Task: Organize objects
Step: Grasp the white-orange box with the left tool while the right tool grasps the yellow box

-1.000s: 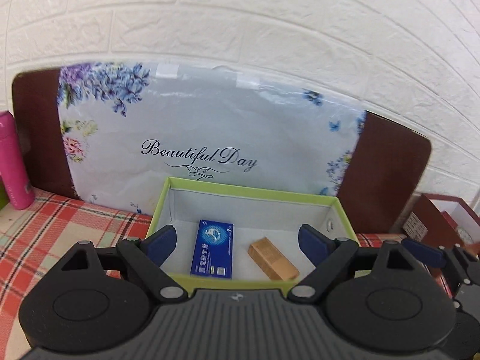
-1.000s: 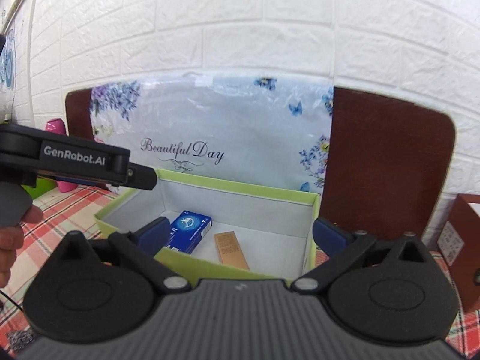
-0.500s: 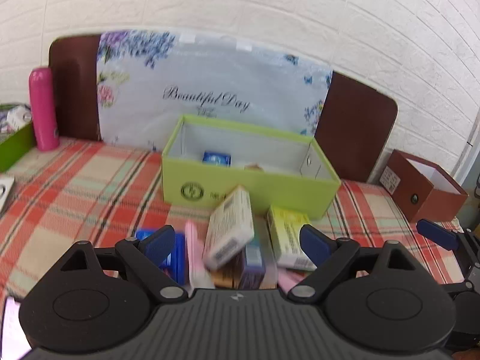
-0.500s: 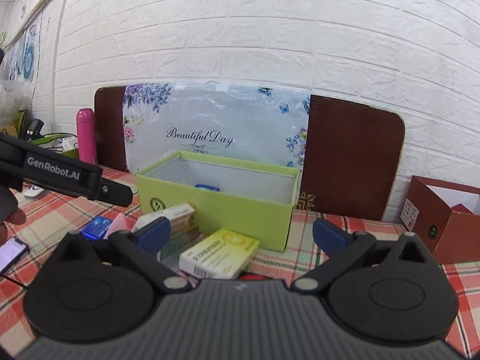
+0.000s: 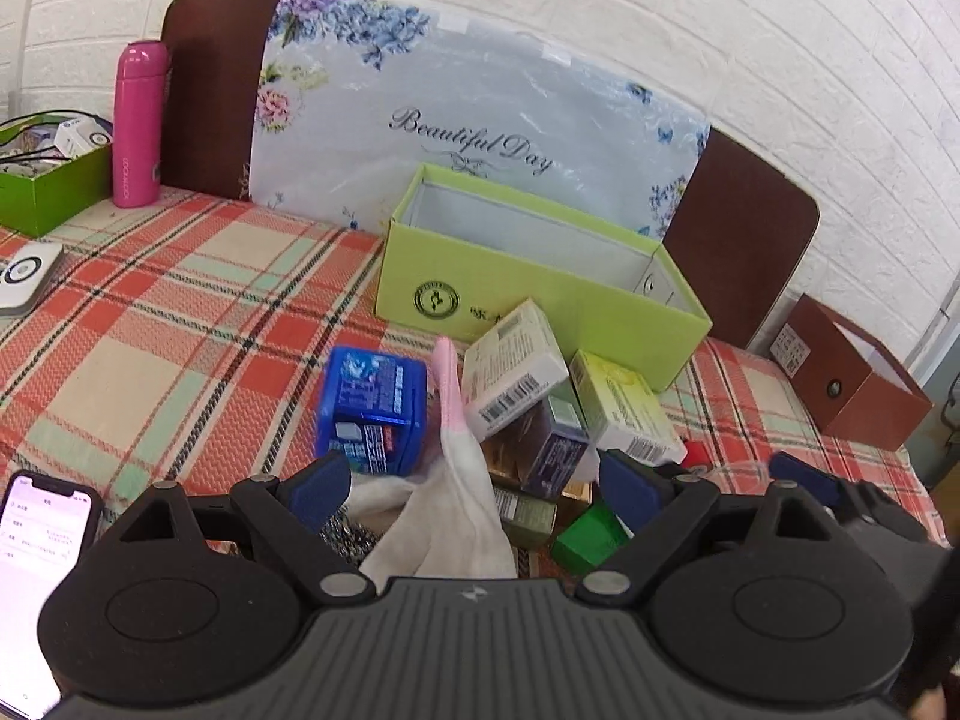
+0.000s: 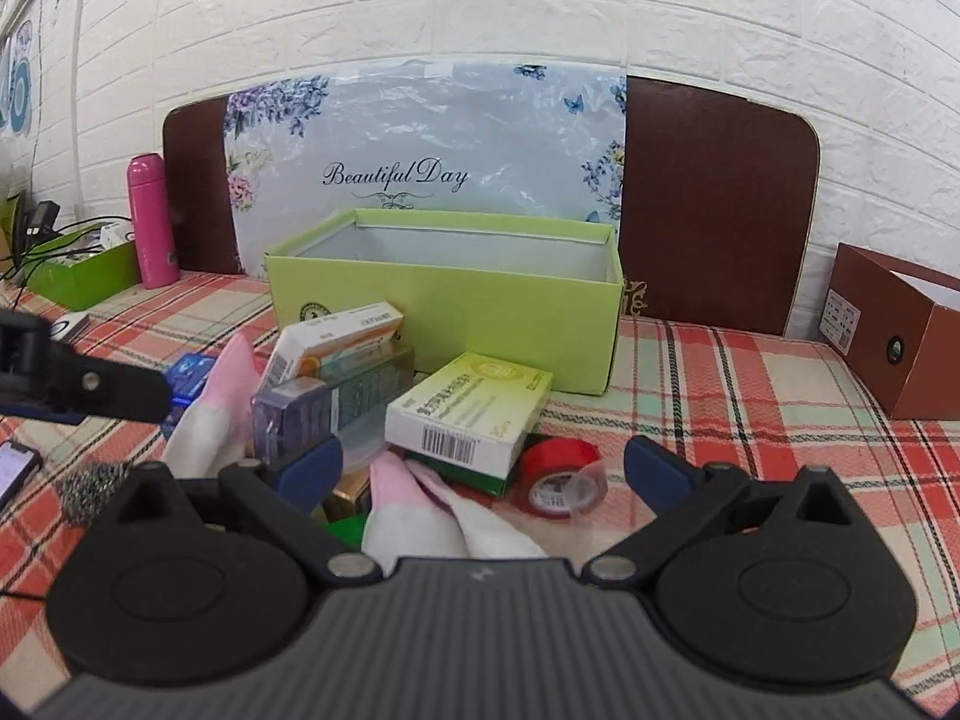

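A lime-green open box (image 5: pixel 540 294) (image 6: pixel 444 312) stands on the plaid cloth; its inside is hidden from here. In front of it lies a pile: a blue box (image 5: pixel 372 402), a white barcoded box (image 5: pixel 510 372), a yellow-green box (image 5: pixel 624 408) (image 6: pixel 474 414), a dark purple box (image 6: pixel 300 414), pink-and-white socks (image 5: pixel 456 480) (image 6: pixel 414 510), a green box (image 5: pixel 585 540) and a red tape roll (image 6: pixel 558 474). My left gripper (image 5: pixel 474 489) hangs open above the socks, holding nothing. My right gripper (image 6: pixel 483 465) is open too, over the pile's right side.
A pink bottle (image 5: pixel 138 120) and a green tray (image 5: pixel 48 180) with cables stand at the left. A phone (image 5: pixel 42 546) lies at the near left, a white device (image 5: pixel 24 276) beyond it. A brown box (image 5: pixel 852 384) (image 6: pixel 894 336) sits at the right. A floral board (image 5: pixel 468 132) leans on the wall.
Both grippers have pulled back and down from above the green box. The pile in front of the box has come into view and the box's contents have dropped out of sight.
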Motion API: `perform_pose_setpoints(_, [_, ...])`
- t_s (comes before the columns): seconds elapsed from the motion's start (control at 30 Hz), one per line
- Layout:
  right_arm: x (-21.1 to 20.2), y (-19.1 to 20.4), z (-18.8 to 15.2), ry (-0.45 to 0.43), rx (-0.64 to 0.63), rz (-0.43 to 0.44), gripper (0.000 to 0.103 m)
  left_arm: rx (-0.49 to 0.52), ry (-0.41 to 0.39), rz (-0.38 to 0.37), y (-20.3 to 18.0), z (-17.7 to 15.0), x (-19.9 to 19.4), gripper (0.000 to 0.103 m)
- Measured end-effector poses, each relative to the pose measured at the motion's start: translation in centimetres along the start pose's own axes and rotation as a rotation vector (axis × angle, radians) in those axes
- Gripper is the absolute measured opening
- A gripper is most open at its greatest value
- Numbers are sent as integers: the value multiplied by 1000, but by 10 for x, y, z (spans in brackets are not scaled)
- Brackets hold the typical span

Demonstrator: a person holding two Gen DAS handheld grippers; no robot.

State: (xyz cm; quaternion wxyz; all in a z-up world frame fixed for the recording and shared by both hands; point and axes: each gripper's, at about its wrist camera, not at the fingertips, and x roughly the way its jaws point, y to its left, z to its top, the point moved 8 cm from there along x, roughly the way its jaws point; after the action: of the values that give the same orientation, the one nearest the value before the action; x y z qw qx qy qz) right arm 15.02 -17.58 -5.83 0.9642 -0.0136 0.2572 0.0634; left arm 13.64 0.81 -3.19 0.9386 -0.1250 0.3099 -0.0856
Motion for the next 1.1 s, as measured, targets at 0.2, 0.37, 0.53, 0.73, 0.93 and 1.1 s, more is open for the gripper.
perform_pose_setpoints(0.2, [48, 6, 8, 72, 14, -26, 95, -3, -23, -6, -1, 16, 10, 93])
perform_pose_setpoints(0.37, [64, 7, 2, 96, 10, -32, 91, 26, -3, -21, -14, 28, 42, 93])
perform_pose_setpoints(0.53, [59, 5, -1, 110, -7, -10, 69, 59, 19, -34, -29, 34, 77, 89])
perform_pose_setpoints(0.73, [31, 2, -10, 90, -53, -1, 69, 51, 87, -55, -33, 33, 106, 61])
perform_pose_setpoints(0.93, [-16, 1, -18, 74, -70, 51, 69, 73, 91, -65, -28, 30, 94, 25])
perform_pose_setpoints(1.1, [-55, -1, -34, 81, -69, 97, 69, 72, 99, -123, -26, 11, 54, 22])
